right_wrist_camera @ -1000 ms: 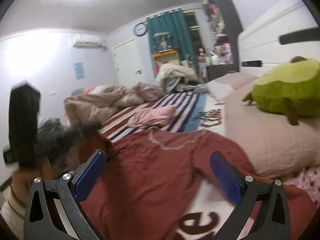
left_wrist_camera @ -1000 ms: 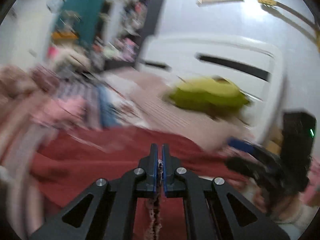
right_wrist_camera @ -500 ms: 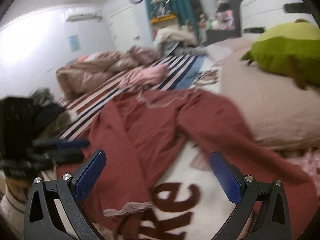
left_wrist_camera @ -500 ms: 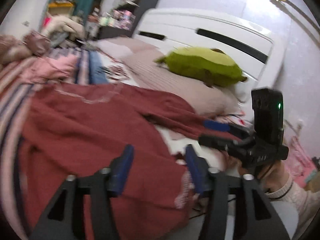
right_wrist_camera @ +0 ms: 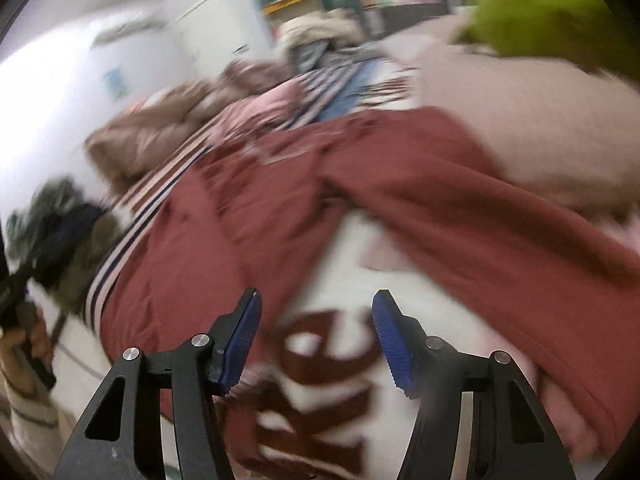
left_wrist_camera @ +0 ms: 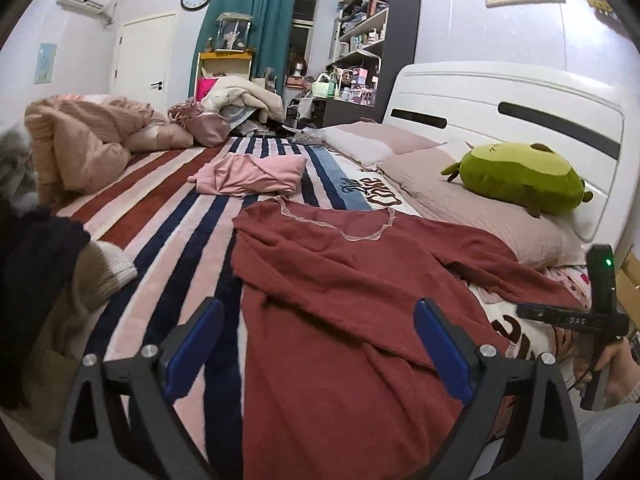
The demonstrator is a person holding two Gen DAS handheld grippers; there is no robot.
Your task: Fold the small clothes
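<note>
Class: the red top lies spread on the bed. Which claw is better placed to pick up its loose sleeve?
Probably the right claw: half-open, empty, closing beside the red top, whose sleeve lies to its right. The left claw hangs wide over the body.

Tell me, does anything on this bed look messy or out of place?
Yes. The red top lies wrinkled, with one sleeve flung out toward the pillow rather than laid flat. A pink garment sits crumpled on the striped blanket, and a quilt is heaped at the far side. Nothing looks torn or spilled.
</note>
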